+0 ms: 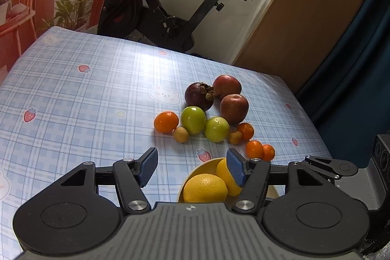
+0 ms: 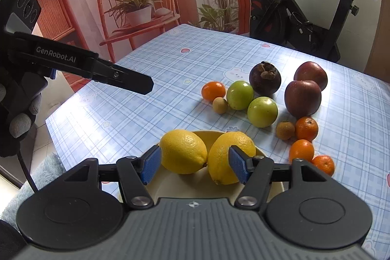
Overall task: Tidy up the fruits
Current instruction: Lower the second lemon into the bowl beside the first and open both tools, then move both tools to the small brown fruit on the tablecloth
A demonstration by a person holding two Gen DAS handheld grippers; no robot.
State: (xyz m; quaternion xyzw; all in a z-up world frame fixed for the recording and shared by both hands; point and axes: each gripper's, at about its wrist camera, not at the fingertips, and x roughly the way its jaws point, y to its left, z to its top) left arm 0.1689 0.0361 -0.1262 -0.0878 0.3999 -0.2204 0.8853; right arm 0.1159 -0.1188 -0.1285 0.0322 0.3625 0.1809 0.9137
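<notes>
Both grippers stand with their blue-padded fingers apart, holding nothing. Seen from its own camera, the right gripper (image 2: pixel 195 163) hangs over the yellow bowl (image 2: pixel 262 152) at the near edge of the table (image 2: pixel 146 70); two lemons (image 2: pixel 182 151) lie side by side in the bowl, touching, and the gripper's right pad is in front of the right-hand one. From its wrist view, the left gripper (image 1: pixel 192 167) hovers over bare tablecloth just left of the bowl.

Beyond the bowl, the loose fruit is clustered toward the table's right edge. Two red apples (image 2: pixel 303 96) touch each other, with a dark mangosteen (image 2: pixel 265 77) to their left. Two green fruits (image 2: pixel 262 111) sit in front of these. A small brown longan (image 2: pixel 220 105) lies against an orange (image 2: pixel 213 90) on the left of the cluster. Three small oranges (image 2: pixel 301 150) and a second longan trail toward the near right. An exercise bike (image 2: pixel 304 14) stands past the far edge.

A gloved hand (image 2: pixel 19 118) grips the left tool's handle, level above the table's left edge.
</notes>
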